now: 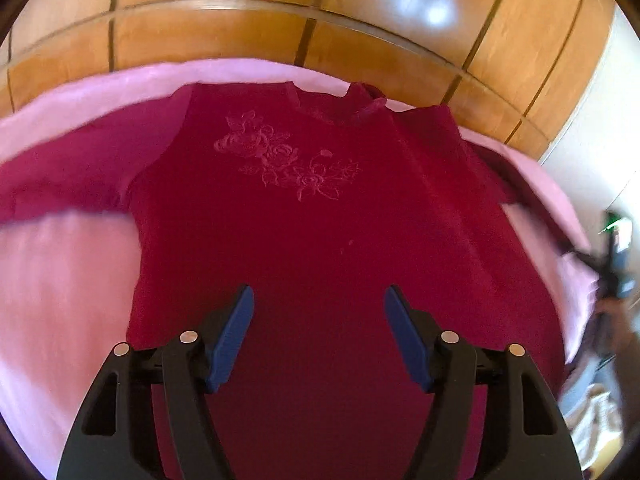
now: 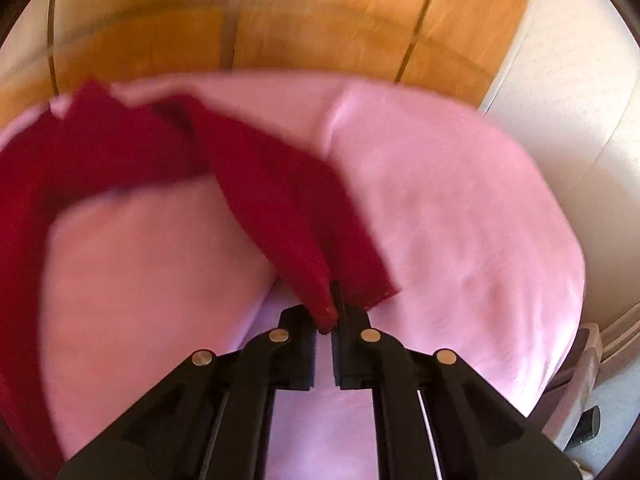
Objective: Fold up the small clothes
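Note:
A dark red long-sleeved top (image 1: 312,240) with embroidered roses on the chest lies face up on a pink sheet (image 1: 68,280), collar toward the far side. My left gripper (image 1: 319,312) hovers open and empty over the top's lower middle. My right gripper (image 2: 334,304) is shut on the cuff end of the top's right sleeve (image 2: 280,208) and holds it lifted above the pink sheet (image 2: 460,220). The left sleeve (image 1: 60,184) is spread out to the left. The right gripper (image 1: 612,264) shows blurred at the right edge of the left wrist view.
A wooden headboard or panelled wall (image 1: 280,28) stands behind the bed. A pale wall (image 2: 568,120) and some objects on the floor (image 2: 588,400) lie beyond the bed's right edge.

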Motion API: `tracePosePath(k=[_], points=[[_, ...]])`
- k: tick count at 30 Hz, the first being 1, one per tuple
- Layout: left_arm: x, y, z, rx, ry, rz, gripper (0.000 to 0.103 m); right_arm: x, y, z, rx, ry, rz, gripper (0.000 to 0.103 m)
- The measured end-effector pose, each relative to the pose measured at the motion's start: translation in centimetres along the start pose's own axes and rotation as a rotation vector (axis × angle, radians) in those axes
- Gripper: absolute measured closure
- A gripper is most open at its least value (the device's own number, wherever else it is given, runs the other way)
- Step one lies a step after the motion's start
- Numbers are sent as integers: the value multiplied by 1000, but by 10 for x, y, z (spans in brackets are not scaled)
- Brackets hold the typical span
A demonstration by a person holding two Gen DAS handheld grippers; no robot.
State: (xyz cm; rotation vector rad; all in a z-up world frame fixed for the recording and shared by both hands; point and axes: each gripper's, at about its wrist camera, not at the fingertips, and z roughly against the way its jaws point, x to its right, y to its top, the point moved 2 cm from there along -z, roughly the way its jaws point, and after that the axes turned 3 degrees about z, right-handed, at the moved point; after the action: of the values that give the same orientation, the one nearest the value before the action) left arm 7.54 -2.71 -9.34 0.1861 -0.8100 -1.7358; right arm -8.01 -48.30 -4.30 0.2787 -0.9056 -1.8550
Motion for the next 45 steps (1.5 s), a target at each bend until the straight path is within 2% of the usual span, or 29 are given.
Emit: tracePosePath(k=[3, 5, 8, 12, 15, 17, 22, 23, 24, 25, 26, 27, 29, 30, 32, 38, 40, 43, 45], points=[[-1, 3, -22, -34, 18, 9, 36, 38, 17, 38, 79, 8, -85, 98], [-2, 3, -26, -30, 15, 11, 30, 66, 30, 52, 107, 10, -148, 98], [2, 1, -28, -21, 19, -11, 22, 95, 47, 50, 104, 19, -231, 98], [5, 1, -29, -21, 31, -28, 21, 134, 68, -4, 17, -32, -305, 98], [3, 1, -29, -24, 22, -17, 21, 149, 65, -61, -112, -116, -332, 98], [3, 2, -29, -29, 25, -18, 21, 155, 63, -92, -168, -147, -343, 98], [4, 2, -30, -33, 48, -24, 20, 129, 67, -131, -228, -226, -257, 94], [4, 2, -30, -33, 50, -23, 19, 122, 67, -132, -227, -254, -224, 86], [5, 2, -30, -31, 53, -24, 19, 117, 67, -130, -223, -285, -208, 56], [5, 1, -30, -29, 55, -24, 19, 110, 62, -121, -211, -324, -200, 43], [5, 1, -30, -27, 54, -25, 19, 109, 63, -112, -185, -358, -192, 34], [4, 0, -30, -22, 52, -25, 19, 105, 65, -102, -161, -364, -178, 34], [4, -1, -29, -15, 51, -25, 19, 84, 65, -77, -95, -324, -139, 33], [4, -2, -29, -12, 51, -28, 18, 65, 66, -61, -61, -256, -119, 30], [5, -2, -28, -6, 53, -27, 18, 18, 66, -32, -14, -60, -81, 26], [0, -7, -17, 4, 39, 6, 18, -125, 49, 17, -8, 378, 12, 26], [-5, -11, -8, 6, 40, 20, 19, -161, 42, 20, -24, 431, 25, 26], [-21, -18, 15, 14, 10, 84, 32, -202, 27, 8, -111, 494, 0, 26], [-40, -21, 33, 41, -4, 155, 32, -219, 18, 0, -130, 418, 20, 24]])
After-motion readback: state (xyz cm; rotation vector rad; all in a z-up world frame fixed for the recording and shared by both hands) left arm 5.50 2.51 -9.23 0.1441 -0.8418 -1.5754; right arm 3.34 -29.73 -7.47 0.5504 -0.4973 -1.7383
